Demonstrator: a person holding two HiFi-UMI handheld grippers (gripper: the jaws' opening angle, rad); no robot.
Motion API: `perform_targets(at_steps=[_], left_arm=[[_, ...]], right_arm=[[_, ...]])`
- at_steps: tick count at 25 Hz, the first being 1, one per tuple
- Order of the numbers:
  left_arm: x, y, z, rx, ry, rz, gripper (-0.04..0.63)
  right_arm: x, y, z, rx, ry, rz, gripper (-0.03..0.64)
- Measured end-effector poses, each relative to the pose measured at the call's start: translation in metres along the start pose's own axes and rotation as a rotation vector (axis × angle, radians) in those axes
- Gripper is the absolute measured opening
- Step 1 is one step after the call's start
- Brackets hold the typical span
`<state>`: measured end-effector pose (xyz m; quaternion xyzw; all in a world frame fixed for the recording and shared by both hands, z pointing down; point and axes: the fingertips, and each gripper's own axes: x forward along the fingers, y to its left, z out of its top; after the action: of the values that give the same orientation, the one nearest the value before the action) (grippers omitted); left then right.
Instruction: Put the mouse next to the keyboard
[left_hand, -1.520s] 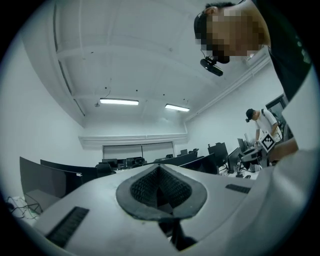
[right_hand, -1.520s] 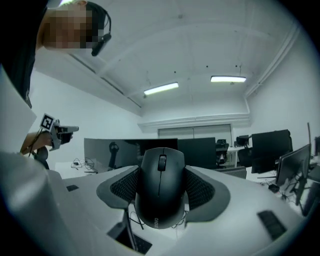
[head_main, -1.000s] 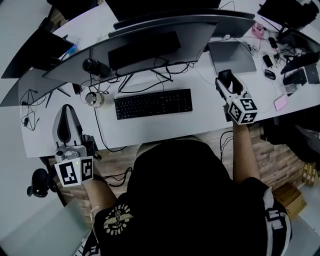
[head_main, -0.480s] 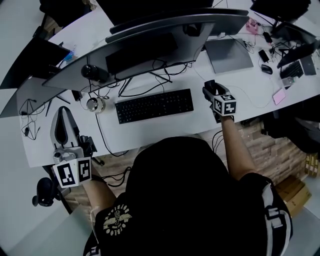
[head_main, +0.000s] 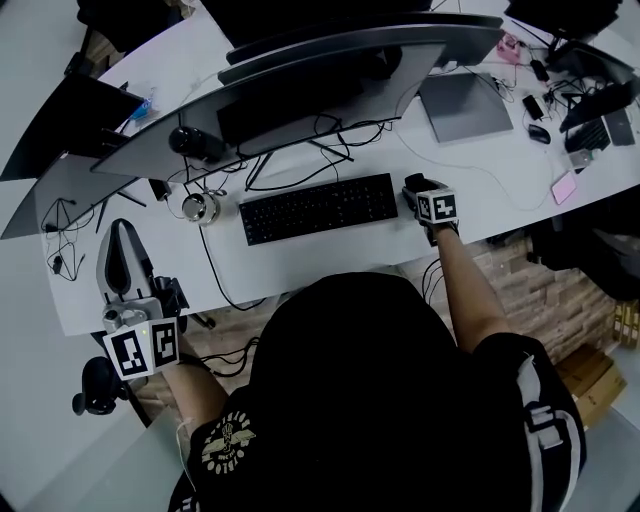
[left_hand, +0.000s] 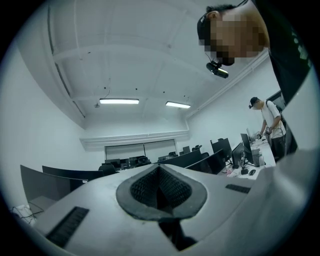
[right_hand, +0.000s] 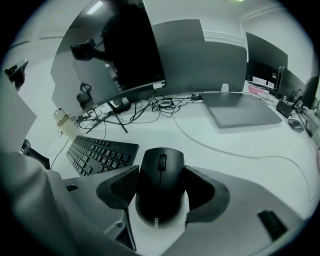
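A black mouse sits between the pads of my right gripper, and both pads press on its sides. It hovers low over the white desk, just off the right end of the black keyboard, whose near corner shows as the keyboard in the right gripper view. In the head view the right gripper and its marker cube hide the mouse. My left gripper rests at the desk's far left edge, pointing up into the room, pads together with nothing between them.
A wide curved monitor stands behind the keyboard with tangled cables under it. A closed laptop lies back right, its thin cable crossing the desk. A second mouse and a pink phone lie far right. Another person stands further off.
My right gripper has carried the mouse leftward and nearer, from the desk's right part to the keyboard's right end. The left gripper has barely moved.
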<state>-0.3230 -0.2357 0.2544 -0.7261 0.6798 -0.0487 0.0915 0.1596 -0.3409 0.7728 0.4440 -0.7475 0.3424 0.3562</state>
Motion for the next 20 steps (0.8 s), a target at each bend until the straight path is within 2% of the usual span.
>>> perform_targets(at_steps=[4, 10, 17, 20], left_arm=[[-0.005, 0.011, -0.001, 0.005, 0.009, 0.013, 0.002], [-0.006, 0.015, 0.000, 0.006, 0.001, 0.005, 0.002], [0.002, 0.015, -0.001, -0.016, -0.027, -0.028, 0.002], [0.005, 0.013, -0.002, -0.031, -0.040, -0.044, 0.002]], right_arm=[[0.010, 0.001, -0.012, -0.006, 0.036, -0.015, 0.285], [0.017, 0.000, -0.013, 0.003, 0.035, -0.053, 0.285], [-0.006, 0.002, 0.004, 0.042, -0.076, -0.020, 0.330], [-0.041, 0.009, 0.030, -0.002, -0.190, -0.011, 0.330]])
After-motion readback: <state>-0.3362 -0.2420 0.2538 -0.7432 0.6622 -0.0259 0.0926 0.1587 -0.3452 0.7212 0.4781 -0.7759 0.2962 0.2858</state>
